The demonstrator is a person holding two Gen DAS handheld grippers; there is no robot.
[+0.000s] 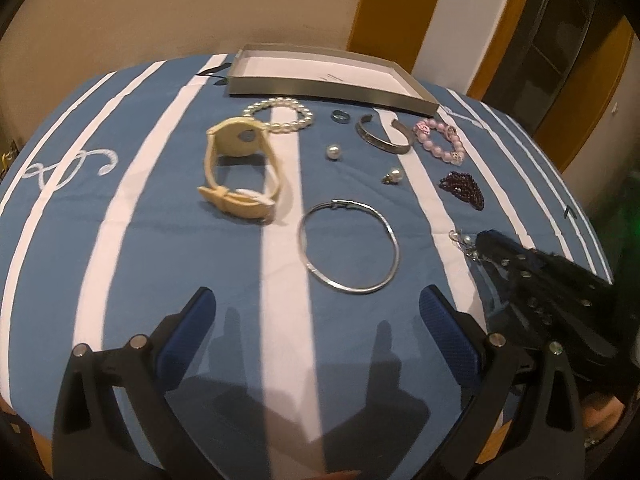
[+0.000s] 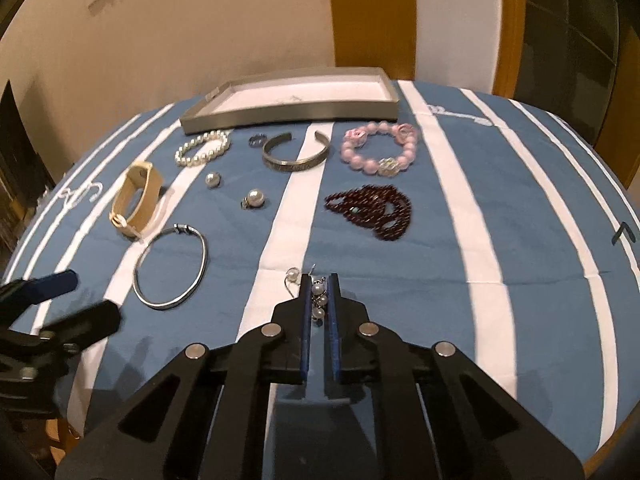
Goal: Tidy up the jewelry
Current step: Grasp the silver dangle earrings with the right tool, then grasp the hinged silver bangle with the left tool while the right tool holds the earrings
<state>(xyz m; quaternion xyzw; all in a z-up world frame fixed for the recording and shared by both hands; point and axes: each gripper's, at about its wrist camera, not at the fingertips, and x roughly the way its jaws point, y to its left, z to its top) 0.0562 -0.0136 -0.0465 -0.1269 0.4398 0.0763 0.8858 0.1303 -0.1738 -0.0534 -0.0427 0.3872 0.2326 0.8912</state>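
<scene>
Jewelry on cloth (image 2: 360, 248): five bracelets, one watch (image 2: 134, 204), one ring (image 2: 256, 141).

A flat grey tray (image 2: 288, 114) with a white inside sits at the far edge of the blue and white striped cloth (image 2: 520, 208). Just in front of it lie a white pearl bracelet (image 2: 203, 148), a small dark ring (image 2: 257, 141), an open metal cuff (image 2: 296, 152) and a pink bead bracelet (image 2: 380, 148). Two loose pearl pieces (image 2: 213, 179) (image 2: 253, 198) lie nearer. A heap of dark red beads (image 2: 370, 208) lies on the right. A cream watch (image 2: 136, 200) stands on its side at the left. A thin silver bangle (image 2: 172, 266) lies flat. A pearl drop earring (image 2: 319, 300) is pinched between the right gripper's (image 2: 320, 292) jaws.
</scene>
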